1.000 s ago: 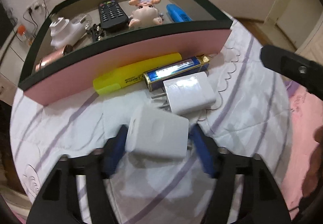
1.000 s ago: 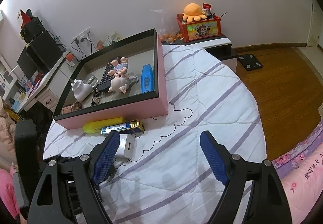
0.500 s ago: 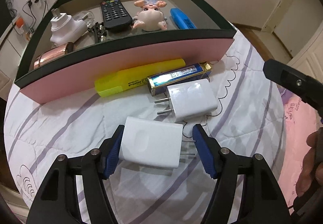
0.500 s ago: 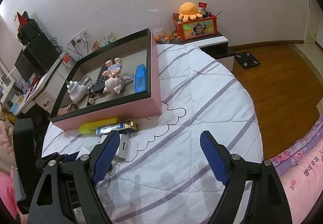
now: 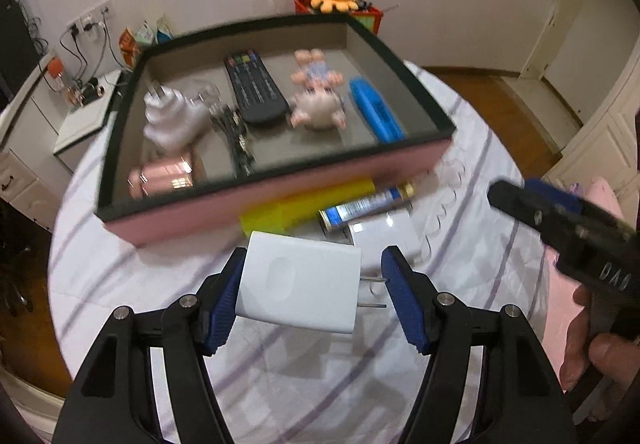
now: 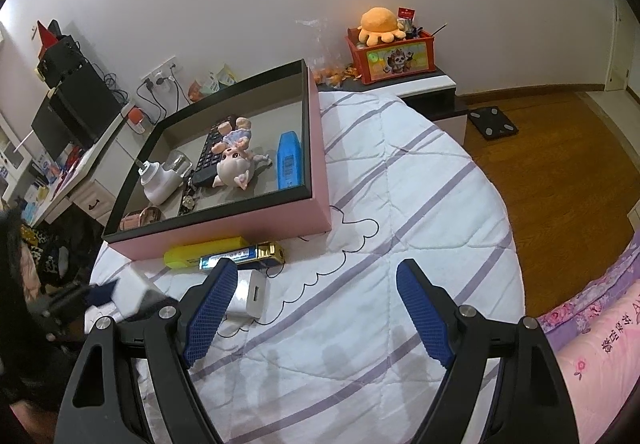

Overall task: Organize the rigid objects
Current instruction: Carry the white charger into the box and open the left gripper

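Between your left tongs sits a white charger, clamped by its base on one side and its prong tips on the other, raised off the bed near its front edge. Just past it stands the pink box, which holds a remote, a pig doll, a blue marker, another white plug and a rose-coloured case. Against the box's near wall, on the quilt, lie a yellow highlighter, a battery and a second white charger. Your right tongs hang spread and empty above the quilt towards the bed's right edge. You appear to be mid-carry; the next move likely calls for clearing the box's near rim, then letting go over a bare patch of its floor.
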